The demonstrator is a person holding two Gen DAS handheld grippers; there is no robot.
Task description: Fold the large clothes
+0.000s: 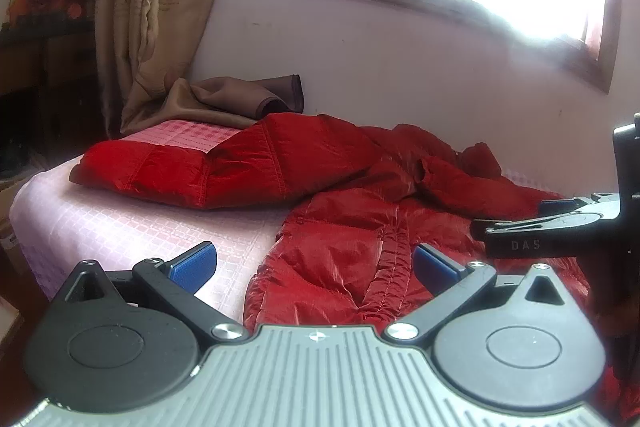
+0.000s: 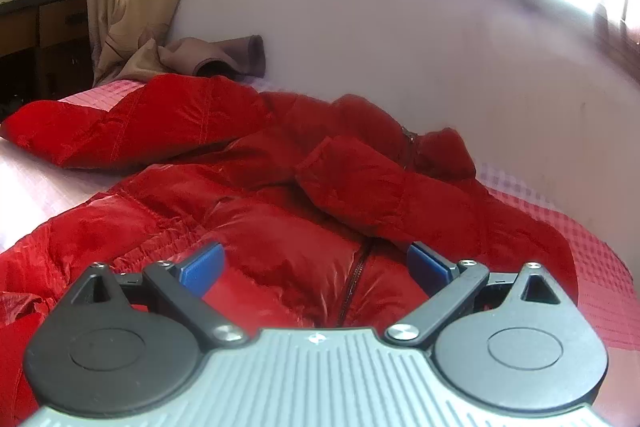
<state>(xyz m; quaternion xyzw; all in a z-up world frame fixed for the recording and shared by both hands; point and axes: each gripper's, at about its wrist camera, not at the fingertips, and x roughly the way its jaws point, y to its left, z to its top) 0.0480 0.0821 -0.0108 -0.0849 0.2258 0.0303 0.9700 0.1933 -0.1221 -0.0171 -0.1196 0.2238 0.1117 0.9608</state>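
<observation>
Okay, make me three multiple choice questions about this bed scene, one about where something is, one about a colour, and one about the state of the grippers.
1. Where does the brown cloth lie?
A. against the wall beyond the jacket
B. on the floor
C. over the left gripper

2. What colour is the jacket?
A. blue
B. red
C. grey

3. How do the left gripper and right gripper stand?
A. both shut on the jacket
B. one open, one shut
C. both open, holding nothing

Answers: 1 A, it is bunched beside the curtain at the wall. 2 B, shiny red quilted fabric. 3 C, the blue pads are wide apart in each wrist view.
</observation>
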